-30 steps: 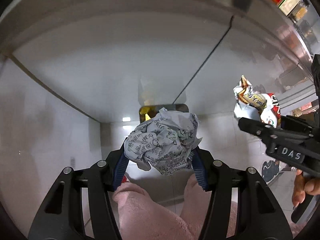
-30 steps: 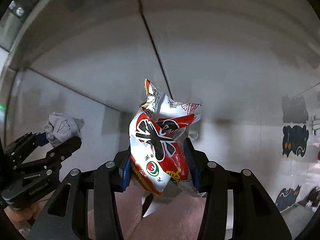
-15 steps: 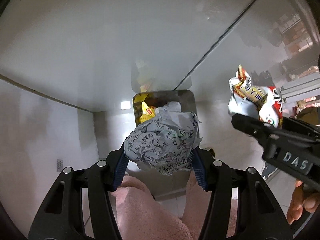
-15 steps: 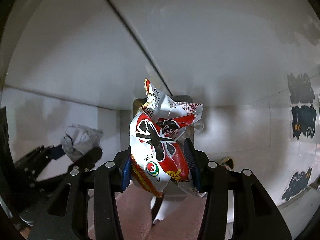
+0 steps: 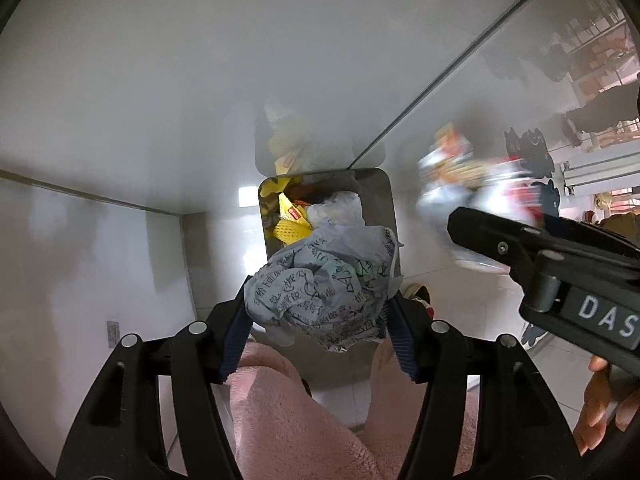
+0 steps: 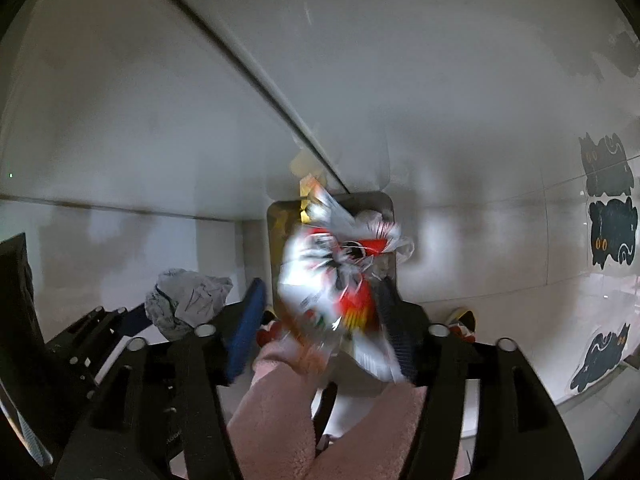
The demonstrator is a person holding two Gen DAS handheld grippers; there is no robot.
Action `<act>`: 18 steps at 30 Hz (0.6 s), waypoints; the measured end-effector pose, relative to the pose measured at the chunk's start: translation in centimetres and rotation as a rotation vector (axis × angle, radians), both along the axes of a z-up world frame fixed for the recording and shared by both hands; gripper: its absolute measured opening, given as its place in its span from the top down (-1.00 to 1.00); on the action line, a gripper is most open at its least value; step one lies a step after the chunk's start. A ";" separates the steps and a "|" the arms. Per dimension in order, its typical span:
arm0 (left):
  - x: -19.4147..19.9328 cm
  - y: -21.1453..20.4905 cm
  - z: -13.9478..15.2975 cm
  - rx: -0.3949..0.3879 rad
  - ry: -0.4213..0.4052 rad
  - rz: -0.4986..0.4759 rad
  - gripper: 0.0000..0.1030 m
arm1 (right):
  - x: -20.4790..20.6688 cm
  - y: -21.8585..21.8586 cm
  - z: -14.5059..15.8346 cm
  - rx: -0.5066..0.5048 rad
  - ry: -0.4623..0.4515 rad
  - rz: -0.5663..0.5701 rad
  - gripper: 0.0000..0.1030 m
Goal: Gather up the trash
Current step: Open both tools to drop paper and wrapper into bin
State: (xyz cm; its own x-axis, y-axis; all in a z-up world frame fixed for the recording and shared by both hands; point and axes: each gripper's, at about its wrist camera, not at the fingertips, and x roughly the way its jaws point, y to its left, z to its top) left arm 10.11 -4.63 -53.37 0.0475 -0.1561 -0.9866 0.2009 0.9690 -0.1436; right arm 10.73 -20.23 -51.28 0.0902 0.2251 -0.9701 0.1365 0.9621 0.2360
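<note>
The left gripper is pinching a crumpled paper ball between its blue pads, holding it over the open bin below so a release would likely drop it inside. The right gripper is standing with its jaws spread, the left pad well clear of the wrapper, which is showing as a red-and-white blur between the fingers, apparently falling loose; whether the right pad is touching it I cannot tell. The wrapper is hanging above the bin, already partly filled with yellow and white rubbish. Pink slippers are standing just beside the bin on the pale floor, which suggests the person is leaning over it.
</note>
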 end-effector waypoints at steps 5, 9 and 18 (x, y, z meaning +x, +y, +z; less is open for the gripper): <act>0.1 0.3 0.2 0.015 -0.005 -0.001 -0.52 | 0.3 -0.4 0.0 -0.010 -0.016 -0.017 -0.33; 0.1 0.4 0.7 0.031 -0.022 0.004 -0.78 | -0.2 -0.6 0.5 -0.015 -0.026 -0.027 -0.43; -0.7 1.0 4.4 0.021 -0.105 -0.032 -0.84 | -2.0 -1.4 3.8 -0.005 -0.087 -0.018 -0.93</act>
State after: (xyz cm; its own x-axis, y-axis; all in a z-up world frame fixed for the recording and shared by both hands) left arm 9.38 -3.61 -48.95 0.1464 -0.1381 -0.9795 0.2447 0.9645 -0.0994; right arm 8.72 -21.65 -47.49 0.1783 0.2180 -0.9595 0.1327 0.9609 0.2429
